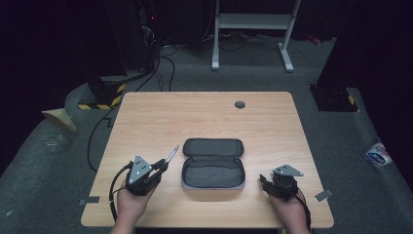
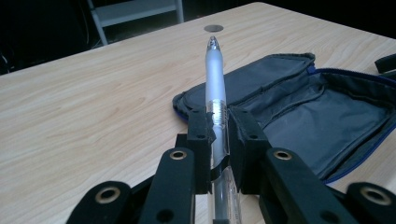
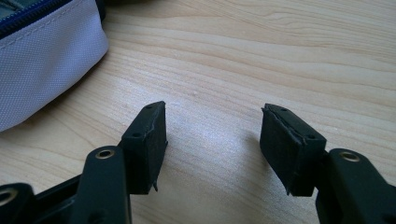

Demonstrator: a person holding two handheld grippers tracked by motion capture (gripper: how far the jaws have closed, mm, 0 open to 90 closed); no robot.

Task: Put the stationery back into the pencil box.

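A grey pencil case point(image 1: 213, 163) lies unzipped and spread flat at the table's middle front; its dark lining point(image 2: 322, 116) faces up. My left gripper point(image 1: 163, 165) sits just left of the case, shut on a frosted pen point(image 2: 215, 77) whose tip point(image 1: 175, 148) points up and away toward the case's far left corner. The pen point(image 2: 219, 135) is pinched between the two pads near its clear lower barrel. My right gripper point(image 1: 264, 182) rests low at the case's right, open, with bare wood between its jaws point(image 3: 212, 135). The case's pale grey outer side point(image 3: 42, 60) lies just to its left.
The wooden table point(image 1: 209, 117) has a round cable grommet point(image 1: 239, 104) near its far edge. Bits of grey tape mark the front corners point(image 1: 323, 195). Beyond the table stand a white desk frame point(image 1: 253, 29) and cables on the grey floor point(image 1: 160, 68).
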